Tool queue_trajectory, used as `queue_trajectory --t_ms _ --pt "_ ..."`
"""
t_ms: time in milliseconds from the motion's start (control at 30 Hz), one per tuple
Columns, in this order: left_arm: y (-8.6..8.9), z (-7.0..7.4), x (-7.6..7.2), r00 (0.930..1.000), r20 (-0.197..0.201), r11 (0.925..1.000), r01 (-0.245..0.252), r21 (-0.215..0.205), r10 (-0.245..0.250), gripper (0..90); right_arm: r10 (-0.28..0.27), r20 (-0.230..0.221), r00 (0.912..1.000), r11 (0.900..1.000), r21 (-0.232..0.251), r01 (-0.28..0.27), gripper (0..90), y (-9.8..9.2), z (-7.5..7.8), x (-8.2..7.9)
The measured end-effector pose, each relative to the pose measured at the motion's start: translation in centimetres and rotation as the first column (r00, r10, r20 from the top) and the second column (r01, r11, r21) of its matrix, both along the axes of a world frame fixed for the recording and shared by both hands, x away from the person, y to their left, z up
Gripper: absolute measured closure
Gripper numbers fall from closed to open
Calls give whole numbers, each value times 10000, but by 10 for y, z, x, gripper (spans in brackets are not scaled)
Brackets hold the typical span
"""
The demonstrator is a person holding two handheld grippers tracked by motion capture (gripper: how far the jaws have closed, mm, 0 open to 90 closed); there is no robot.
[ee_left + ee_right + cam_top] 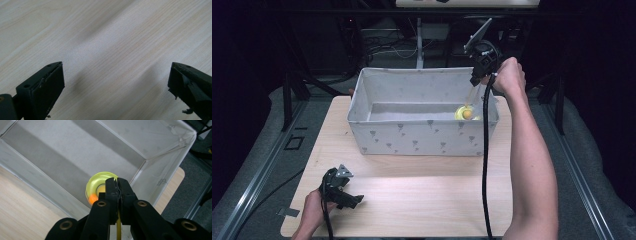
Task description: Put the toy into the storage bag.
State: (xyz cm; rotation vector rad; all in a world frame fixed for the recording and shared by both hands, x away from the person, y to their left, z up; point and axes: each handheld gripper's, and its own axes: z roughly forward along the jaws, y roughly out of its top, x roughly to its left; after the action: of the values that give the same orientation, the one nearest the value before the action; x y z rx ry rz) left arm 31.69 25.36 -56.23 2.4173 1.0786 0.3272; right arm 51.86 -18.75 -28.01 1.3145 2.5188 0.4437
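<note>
While the right tongs [474, 80] hang over the far right corner of the grey fabric storage bin [412, 137], their jaws are pinched together on a thin yellow strap [118, 227], from which a yellow ring with an orange ball [466, 113] dangles just below them inside the bin, close to its right wall. Well apart, at the near left of the pale wooden worktop [422, 195], the left tongs [343, 196] rest low with jaws spread wide, holding nothing.
</note>
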Motion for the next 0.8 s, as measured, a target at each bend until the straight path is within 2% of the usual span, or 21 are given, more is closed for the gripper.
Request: queue_trajectory --t_ms 333,633,800 --pt "0 0 0 10000 68 10000 -39 40 39 8 -97 -229 9997 9999 49 98 882 -7 -29 4" --pt "-1 0 0 10000 72 10000 -42 29 42 8 -254 -638 9976 9996 102 261 881 -17 -53 1" --pt "-1 0 0 10000 67 10000 -32 51 32 8 -402 -893 9952 9992 -87 396 881 -24 -63 -1"
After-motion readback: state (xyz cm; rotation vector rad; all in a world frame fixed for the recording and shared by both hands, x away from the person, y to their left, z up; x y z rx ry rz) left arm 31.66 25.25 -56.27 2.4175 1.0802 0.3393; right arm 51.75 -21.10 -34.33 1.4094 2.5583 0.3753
